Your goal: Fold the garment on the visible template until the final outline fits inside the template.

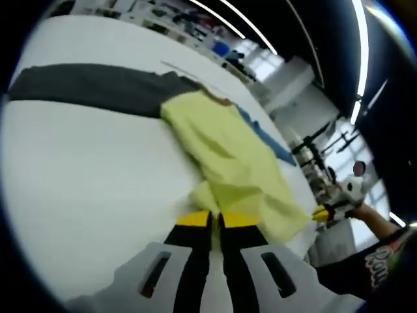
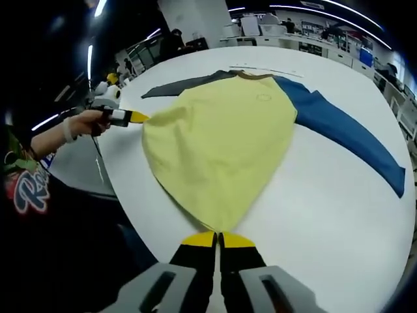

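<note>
Both grippers, left point(image 1: 216, 220) and right point(image 2: 217, 239), clamp the hem of the yellow long-sleeved shirt point(image 2: 218, 140), sleeves outspread on the white table point(image 2: 326, 208), folding barely begun.

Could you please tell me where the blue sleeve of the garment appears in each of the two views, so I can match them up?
Left gripper view: the blue sleeve is a thin strip right of centre, peeking out past the far edge of the yellow body.
Right gripper view: the blue sleeve runs from upper centre down to the right across the white table.
Shared landmark: the grey sleeve, on the yellow body's other side.
</note>
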{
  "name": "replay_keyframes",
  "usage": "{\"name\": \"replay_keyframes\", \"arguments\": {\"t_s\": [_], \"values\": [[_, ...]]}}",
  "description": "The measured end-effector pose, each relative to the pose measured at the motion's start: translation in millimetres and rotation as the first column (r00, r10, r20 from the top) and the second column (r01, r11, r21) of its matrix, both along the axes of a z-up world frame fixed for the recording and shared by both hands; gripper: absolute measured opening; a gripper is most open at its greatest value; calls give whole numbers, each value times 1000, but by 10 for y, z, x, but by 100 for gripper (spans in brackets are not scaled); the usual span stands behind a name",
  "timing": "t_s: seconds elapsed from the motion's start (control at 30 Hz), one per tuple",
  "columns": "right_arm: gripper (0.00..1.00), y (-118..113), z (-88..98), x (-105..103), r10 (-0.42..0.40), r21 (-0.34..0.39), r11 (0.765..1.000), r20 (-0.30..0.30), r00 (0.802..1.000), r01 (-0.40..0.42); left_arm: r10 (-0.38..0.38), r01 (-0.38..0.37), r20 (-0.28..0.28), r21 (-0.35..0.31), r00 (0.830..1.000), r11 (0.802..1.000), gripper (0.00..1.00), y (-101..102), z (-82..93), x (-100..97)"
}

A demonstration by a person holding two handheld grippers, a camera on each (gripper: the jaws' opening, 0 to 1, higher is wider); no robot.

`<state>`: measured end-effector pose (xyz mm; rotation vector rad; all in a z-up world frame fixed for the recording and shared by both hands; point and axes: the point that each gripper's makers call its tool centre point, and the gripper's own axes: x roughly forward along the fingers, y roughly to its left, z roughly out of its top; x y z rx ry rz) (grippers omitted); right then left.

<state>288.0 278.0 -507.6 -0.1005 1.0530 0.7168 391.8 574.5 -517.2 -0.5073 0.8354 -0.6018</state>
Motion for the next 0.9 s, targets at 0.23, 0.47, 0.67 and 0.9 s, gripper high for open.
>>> {"name": "replay_keyframes", "arguments": {"t_s": [0.23,0.47,0.67,0.9], "values": [[0,5,-6,0,3,-2,1000,1,1000,-3,-22,24,70,-33,997,999,0,-127,251,41],[0,18,-21,-23,4,-4,1000,-2,1000,-4,-126,139,184,-61,975,988,0,-613,761,80],[0,21,-41,-32,-4,-4,1000,-2,1000,4,-217,227,195,-31,956,973,0,-1000,709,127],[0,40,-67,-42,-5,-10,1000,0,1000,5,-292,290,120,32,949,956,0,-1231,358,238]]}}
